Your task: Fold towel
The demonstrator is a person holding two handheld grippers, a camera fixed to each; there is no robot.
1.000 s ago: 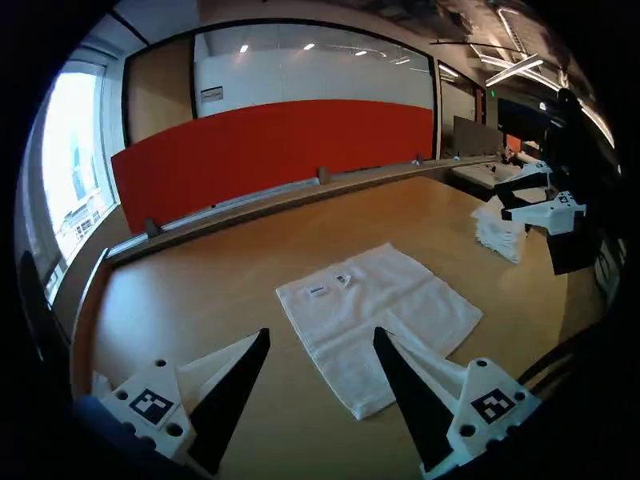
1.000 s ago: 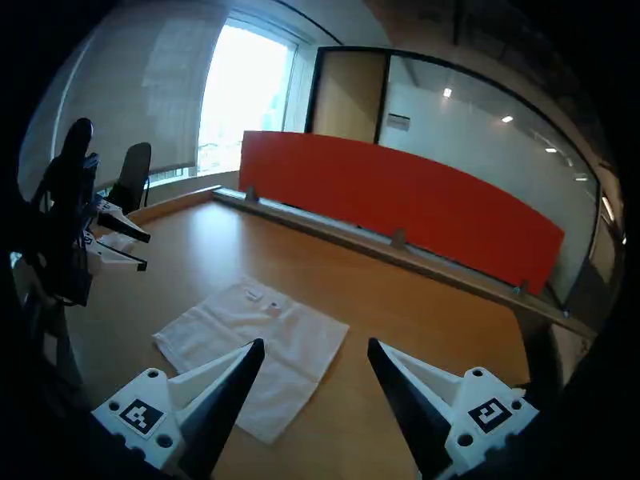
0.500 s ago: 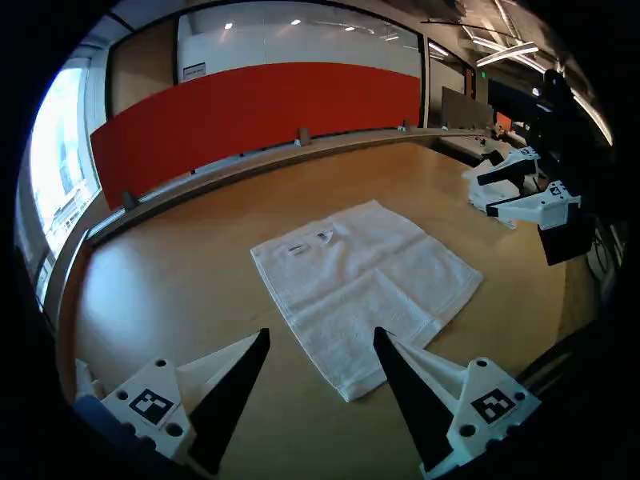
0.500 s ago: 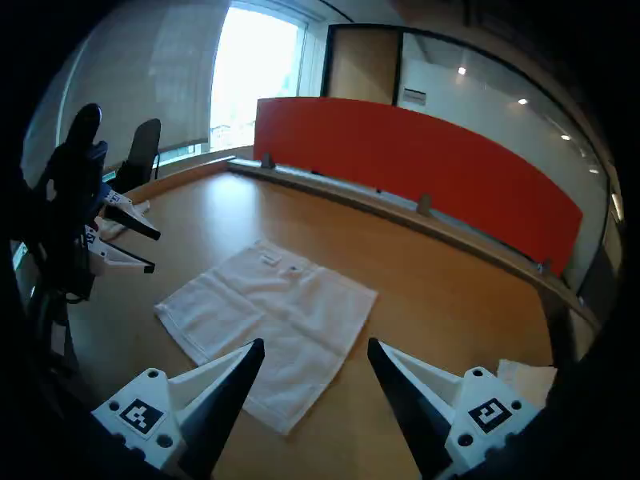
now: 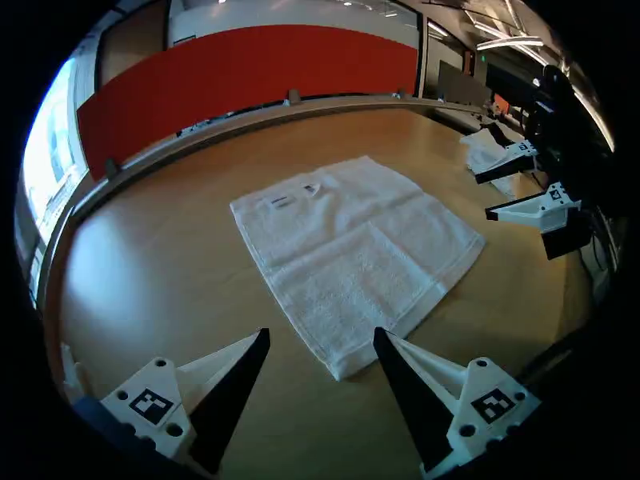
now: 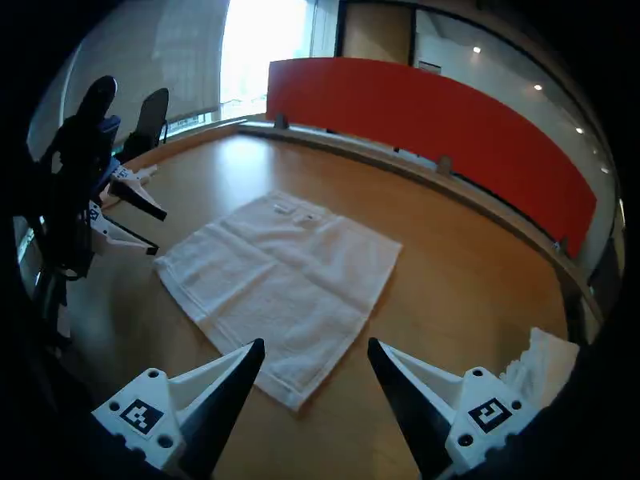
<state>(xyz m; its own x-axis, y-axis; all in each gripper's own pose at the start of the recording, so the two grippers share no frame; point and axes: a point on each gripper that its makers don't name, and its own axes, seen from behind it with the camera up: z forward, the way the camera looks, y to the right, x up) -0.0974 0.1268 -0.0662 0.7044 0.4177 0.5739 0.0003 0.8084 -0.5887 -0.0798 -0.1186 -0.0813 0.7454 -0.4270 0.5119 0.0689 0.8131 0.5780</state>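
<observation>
closing on the flat white towel (image 5: pixel 352 240), left gripper (image 5: pixel 320 331) and right gripper (image 6: pixel 314 342) have dropped nearer its corners, jaws wide, empty; a pinch probably follows.

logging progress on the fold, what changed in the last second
The left tongs and the right tongs both came forward and down toward the towel, whose near corner now lies close to their tips. Nothing was taken hold of or let go. The towel stayed flat and unfolded on the table, and both tongs stayed open.
</observation>
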